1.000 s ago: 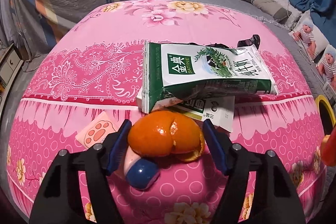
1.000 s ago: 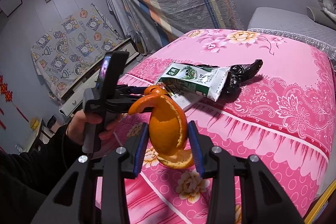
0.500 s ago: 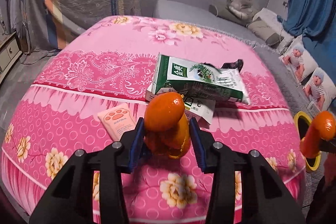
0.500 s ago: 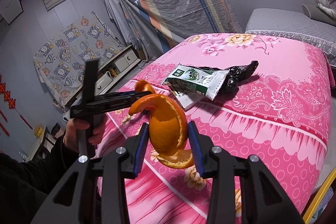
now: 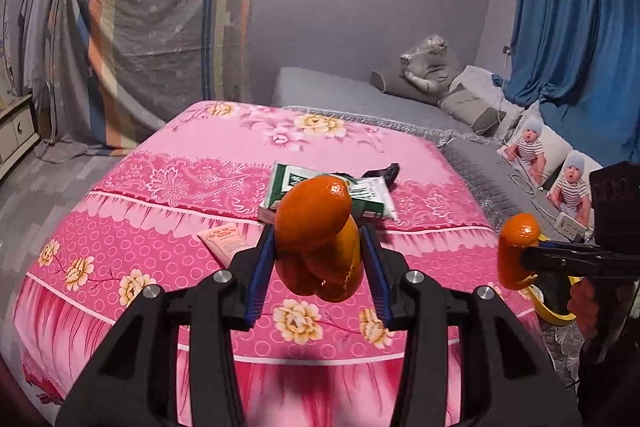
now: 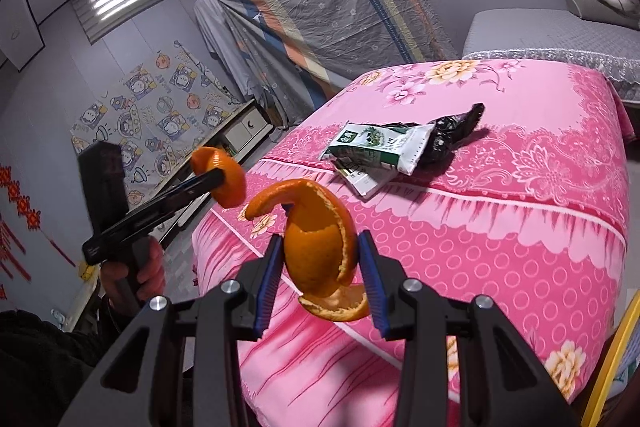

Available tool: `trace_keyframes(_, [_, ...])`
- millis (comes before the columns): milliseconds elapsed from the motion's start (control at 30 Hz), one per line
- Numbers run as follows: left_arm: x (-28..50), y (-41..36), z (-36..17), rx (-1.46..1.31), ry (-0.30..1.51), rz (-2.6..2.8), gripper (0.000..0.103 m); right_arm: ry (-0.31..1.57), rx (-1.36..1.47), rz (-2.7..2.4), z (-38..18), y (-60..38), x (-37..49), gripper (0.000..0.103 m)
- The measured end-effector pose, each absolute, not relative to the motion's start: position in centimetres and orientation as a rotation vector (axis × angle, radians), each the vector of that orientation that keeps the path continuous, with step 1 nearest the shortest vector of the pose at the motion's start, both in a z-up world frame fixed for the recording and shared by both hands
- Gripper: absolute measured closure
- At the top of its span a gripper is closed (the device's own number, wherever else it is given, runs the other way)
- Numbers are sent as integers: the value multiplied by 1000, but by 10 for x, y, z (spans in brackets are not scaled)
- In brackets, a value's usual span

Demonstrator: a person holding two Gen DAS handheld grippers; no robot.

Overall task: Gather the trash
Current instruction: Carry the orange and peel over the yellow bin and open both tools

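Orange peel (image 5: 316,243) sat clamped in the left hand-held gripper (image 5: 318,259) above the bed (image 5: 160,227). From the right view, another peel (image 6: 320,251) was clamped in the right hand-held gripper (image 6: 322,267). Carrying step; next probably calls for reaching a bin, barely visible.

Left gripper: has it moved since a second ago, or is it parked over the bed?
Yes. The left gripper, shut on orange peel, has pulled back and up from the bed: the green milk carton now looks smaller and farther off.
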State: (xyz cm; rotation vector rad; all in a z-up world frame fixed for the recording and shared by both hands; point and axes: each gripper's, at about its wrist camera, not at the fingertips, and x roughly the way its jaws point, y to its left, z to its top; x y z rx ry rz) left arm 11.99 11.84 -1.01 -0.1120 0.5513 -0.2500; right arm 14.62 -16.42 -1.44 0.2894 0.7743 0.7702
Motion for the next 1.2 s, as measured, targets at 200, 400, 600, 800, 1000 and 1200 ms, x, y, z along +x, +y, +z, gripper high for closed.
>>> trace_keyframes(200, [106, 88, -1, -91, 529, -324, 63, 752, 312, 732, -11, -181, 136, 67])
trace_keyframes(400, [107, 53, 6, -65, 528, -395, 63, 717, 337, 682, -5, -206, 128, 67])
trace_keyframes(600, [113, 12, 13, -20, 519, -465, 63, 692, 370, 608, -5, -241, 122, 67])
trace_keyframes(800, [120, -27, 20, 20, 505, -534, 63, 655, 386, 531, -1, -271, 118, 67])
trace_keyframes(1000, [126, -68, 28, 58, 484, -604, 63, 615, 404, 453, 4, -300, 114, 67])
trace_keyframes(1200, [130, -105, 35, 87, 460, -639, 62, 577, 431, 362, 4, -334, 106, 67])
